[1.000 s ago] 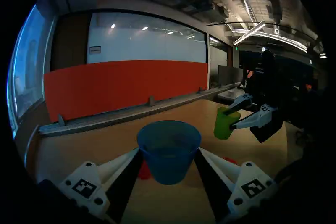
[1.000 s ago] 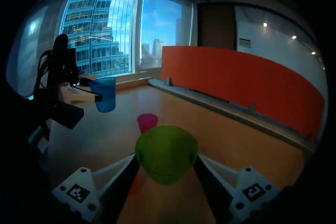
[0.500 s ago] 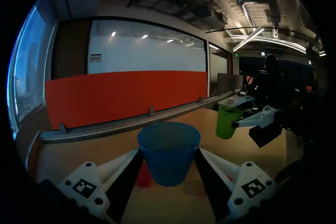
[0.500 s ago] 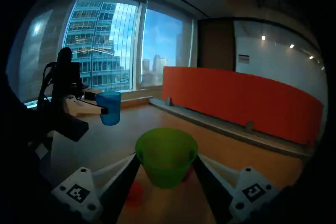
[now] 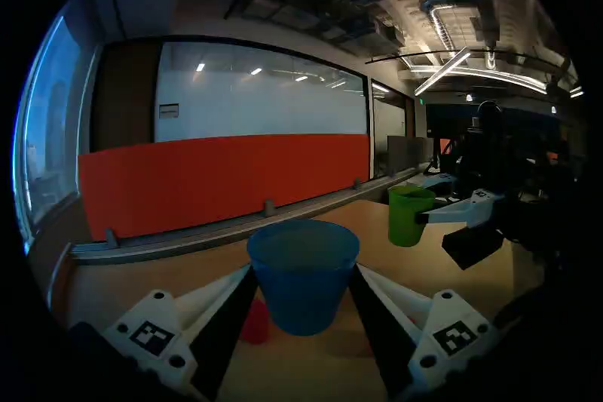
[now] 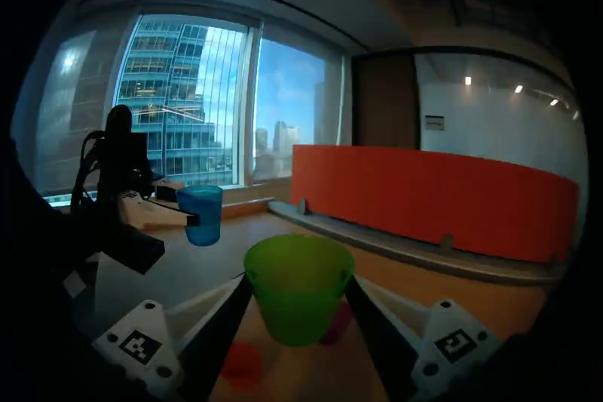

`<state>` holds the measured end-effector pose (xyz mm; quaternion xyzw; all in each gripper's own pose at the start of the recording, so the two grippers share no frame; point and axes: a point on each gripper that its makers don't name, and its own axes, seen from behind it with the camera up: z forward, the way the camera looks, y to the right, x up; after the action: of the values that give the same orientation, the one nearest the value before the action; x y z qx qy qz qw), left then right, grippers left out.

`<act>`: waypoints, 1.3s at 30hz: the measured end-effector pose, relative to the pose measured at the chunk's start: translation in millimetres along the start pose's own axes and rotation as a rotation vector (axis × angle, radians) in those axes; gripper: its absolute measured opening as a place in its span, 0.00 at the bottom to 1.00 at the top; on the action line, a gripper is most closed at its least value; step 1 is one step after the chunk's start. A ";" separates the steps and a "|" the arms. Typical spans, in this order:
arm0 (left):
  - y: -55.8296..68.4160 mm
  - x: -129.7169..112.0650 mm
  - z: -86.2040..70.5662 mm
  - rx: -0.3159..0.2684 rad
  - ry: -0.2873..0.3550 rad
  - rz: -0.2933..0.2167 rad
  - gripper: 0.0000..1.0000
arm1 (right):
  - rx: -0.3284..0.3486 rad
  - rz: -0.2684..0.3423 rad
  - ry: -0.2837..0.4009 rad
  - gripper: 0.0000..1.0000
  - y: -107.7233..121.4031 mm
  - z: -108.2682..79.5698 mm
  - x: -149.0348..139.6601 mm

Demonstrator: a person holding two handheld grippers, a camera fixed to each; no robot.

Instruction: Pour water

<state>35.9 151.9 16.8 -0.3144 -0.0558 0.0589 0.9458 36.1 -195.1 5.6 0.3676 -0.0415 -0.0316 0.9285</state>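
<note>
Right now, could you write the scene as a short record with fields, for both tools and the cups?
left tool: shut on blue cup, cup upright
right tool: shut on green cup, cup upright
height: both held cups seem lifted off the wooden table
pouring: not yet begun, neither cup tilted
water inside: cannot tell
on table: red cup, pink cup
backdrop: orange divider, window

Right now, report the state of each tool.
Left tool: shut on the blue cup, held upright.
Right tool: shut on the green cup, held upright.
</note>
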 end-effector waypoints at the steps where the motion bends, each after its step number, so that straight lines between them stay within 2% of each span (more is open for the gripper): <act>1: 0.5 0.8 0.0 -0.001 0.002 0.001 0.82 | 0.001 0.000 0.003 0.90 -0.1 0.0 0.9; 21: 2.0 15.7 2.2 -0.009 0.040 0.003 0.83 | 0.016 -0.008 0.023 0.90 -4.0 5.6 7.9; 30: 3.6 14.9 5.3 -0.013 0.041 0.006 0.83 | 0.022 -0.008 0.024 0.90 -3.6 7.1 10.6; 39: 5.4 27.6 6.3 -0.016 0.054 0.010 0.83 | 0.046 -0.003 0.024 0.90 -12.4 9.9 10.3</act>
<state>61.8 163.9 20.5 -0.3236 -0.0291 0.0549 0.9442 45.0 -211.8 4.8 0.3892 -0.0307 -0.0279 0.9202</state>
